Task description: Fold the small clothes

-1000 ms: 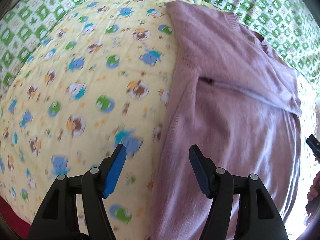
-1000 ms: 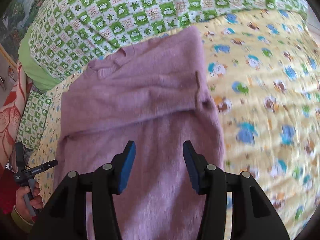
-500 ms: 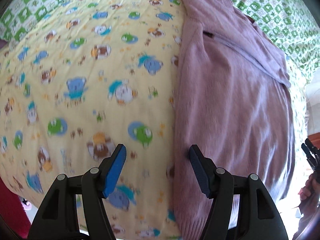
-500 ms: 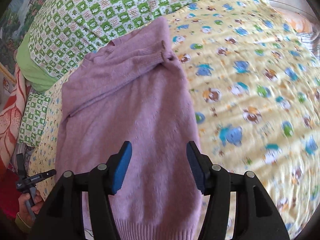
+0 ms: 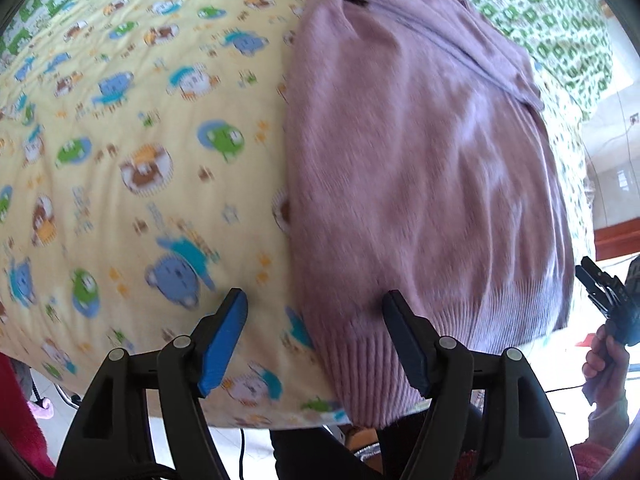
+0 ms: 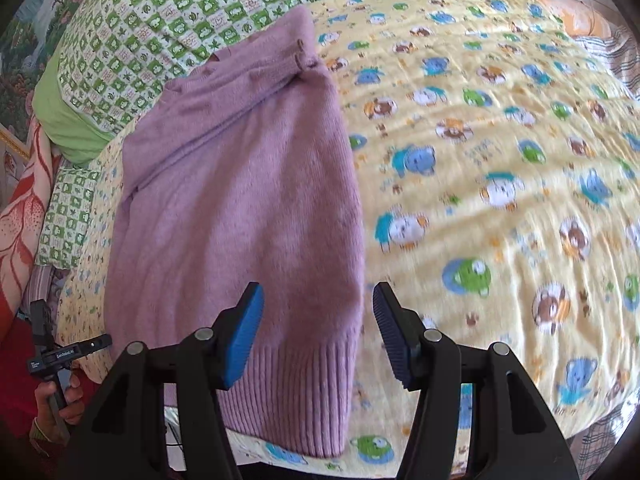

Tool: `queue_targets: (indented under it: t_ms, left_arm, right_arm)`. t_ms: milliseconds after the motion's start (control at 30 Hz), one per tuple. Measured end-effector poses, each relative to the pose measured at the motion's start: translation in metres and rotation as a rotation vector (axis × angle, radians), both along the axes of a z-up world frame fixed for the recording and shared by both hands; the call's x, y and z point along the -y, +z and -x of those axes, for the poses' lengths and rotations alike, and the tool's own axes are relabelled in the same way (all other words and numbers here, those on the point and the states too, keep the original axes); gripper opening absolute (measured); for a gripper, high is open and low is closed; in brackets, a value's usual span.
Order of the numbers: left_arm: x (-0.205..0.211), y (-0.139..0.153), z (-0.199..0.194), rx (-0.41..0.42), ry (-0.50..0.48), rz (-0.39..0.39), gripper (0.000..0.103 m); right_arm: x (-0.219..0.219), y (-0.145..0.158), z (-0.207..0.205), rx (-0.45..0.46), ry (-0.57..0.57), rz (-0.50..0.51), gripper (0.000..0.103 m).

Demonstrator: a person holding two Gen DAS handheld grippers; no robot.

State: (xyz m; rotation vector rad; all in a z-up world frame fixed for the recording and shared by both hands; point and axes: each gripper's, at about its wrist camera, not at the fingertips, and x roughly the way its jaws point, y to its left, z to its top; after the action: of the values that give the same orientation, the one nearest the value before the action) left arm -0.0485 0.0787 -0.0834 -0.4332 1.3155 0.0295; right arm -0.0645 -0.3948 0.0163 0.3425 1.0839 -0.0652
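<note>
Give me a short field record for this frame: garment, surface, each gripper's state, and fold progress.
garment: purple sweater, lying flat, sleeves folded across the upper part
surface: yellow cartoon-print quilt
ribbed hem: at the near bed edge
left gripper: open, jaws just widened, above one hem corner, nothing gripped
right gripper: open, above the other hem corner, nothing gripped
fold progress: body not yet folded

The left gripper (image 5: pixel 314 312) points steeply down, its jaws just widened, nothing clamped between them; the right gripper (image 6: pixel 318 304) likewise tilts down, jaws parted and empty; each is held in a hand (image 6: pixel 56 398).
</note>
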Motion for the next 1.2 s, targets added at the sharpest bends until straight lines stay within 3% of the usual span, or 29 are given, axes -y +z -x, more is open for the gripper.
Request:
queue_targets:
  t_ms: [233,367,467,500,533,567,600,633,733,867,1200]
  left_arm:
    - [0.022,-0.009,0.005,-0.007,-0.023,0.060,0.077]
    - [0.024,-0.012,0.004,0.020,0.011,0.191,0.077]
    - [0.028,-0.013,0.001,0.024,0.014,0.192,0.075]
    - [0.029,-0.013,0.001,0.027,0.011,0.185,0.067]
    - [0.030,-0.012,0.001,0.032,0.005,0.174,0.052]
    - [0.031,-0.012,0.000,0.035,0.000,0.169,0.043]
    - [0.030,-0.012,0.001,0.037,0.001,0.171,0.021]
    - [0.027,-0.015,0.005,0.036,0.011,0.195,0.014]
    - [0.019,-0.016,0.013,0.061,0.046,0.251,0.010]
    - [0.024,-0.001,0.018,0.128,0.020,0.256,0.009]
    - [0.024,0.069,-0.031,0.295,0.014,0.262,0.009]
  right_arm:
    - [0.010,-0.017,0.024,-0.013,-0.042,-0.090,0.058]
    - [0.009,-0.026,0.030,-0.005,-0.025,-0.160,0.058]
    - [0.006,-0.034,0.028,0.002,-0.007,-0.263,0.058]
    - [0.004,-0.036,0.028,0.006,-0.003,-0.281,0.058]
    - [0.002,-0.038,0.028,0.008,0.002,-0.288,0.058]
    - [0.000,-0.039,0.028,0.011,0.007,-0.289,0.047]
    - [-0.002,-0.039,0.029,0.012,0.015,-0.284,0.036]
    - [-0.003,-0.041,0.030,-0.002,0.020,-0.270,0.012]
    - [0.001,-0.043,0.036,-0.017,0.036,-0.267,0.011]
    - [0.008,-0.034,0.044,0.007,0.054,-0.286,0.010]
    - [0.002,0.026,0.010,0.191,0.108,-0.347,0.010]
